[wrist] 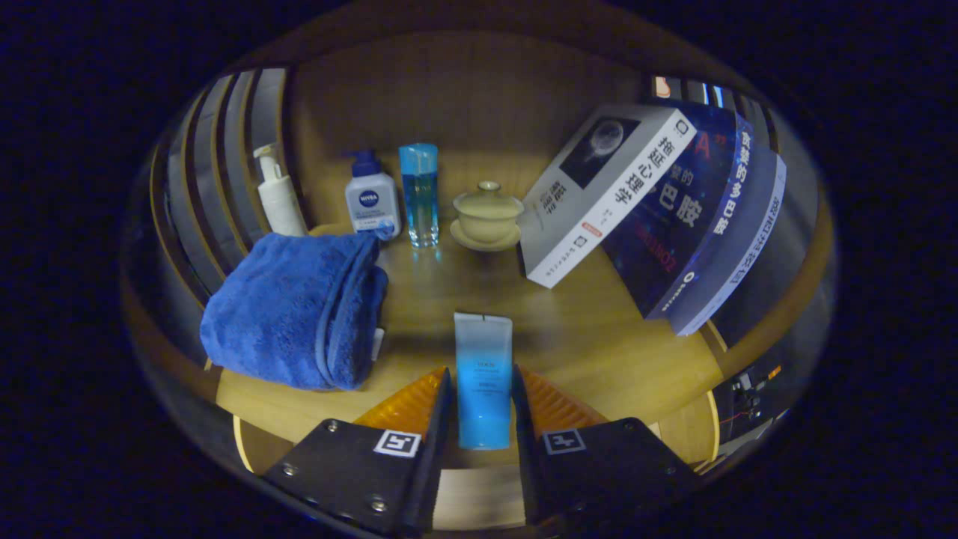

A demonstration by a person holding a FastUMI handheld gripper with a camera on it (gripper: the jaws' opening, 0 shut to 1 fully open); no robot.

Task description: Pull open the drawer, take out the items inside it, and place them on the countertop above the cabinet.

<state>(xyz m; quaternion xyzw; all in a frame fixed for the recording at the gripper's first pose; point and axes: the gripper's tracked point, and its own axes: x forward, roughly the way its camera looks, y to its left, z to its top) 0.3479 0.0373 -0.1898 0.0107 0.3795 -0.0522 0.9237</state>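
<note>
Gripper view: we see the gripper [483, 408] closed on a blue tube [483, 380], both fingers pressing its sides w/ no gap left. The tube stands upright between them, cap end down, its top reaching ahead over the wooden countertop [599, 337]. Just left of the fingers lies a folded blue towel [296, 311]. Beyond it, along the back wall, we count 4 items in a row: a white pump bottle [278, 196], a pump bottle w/ a blue cap [372, 198], a clear blue bottle [419, 195] and a lidded cup on a saucer [487, 215]. Right of the cup, 3 books [658, 209] lean together, tilted, the white one nearest the cup. We can't tell whether the tube's base touches the countertop.
</note>
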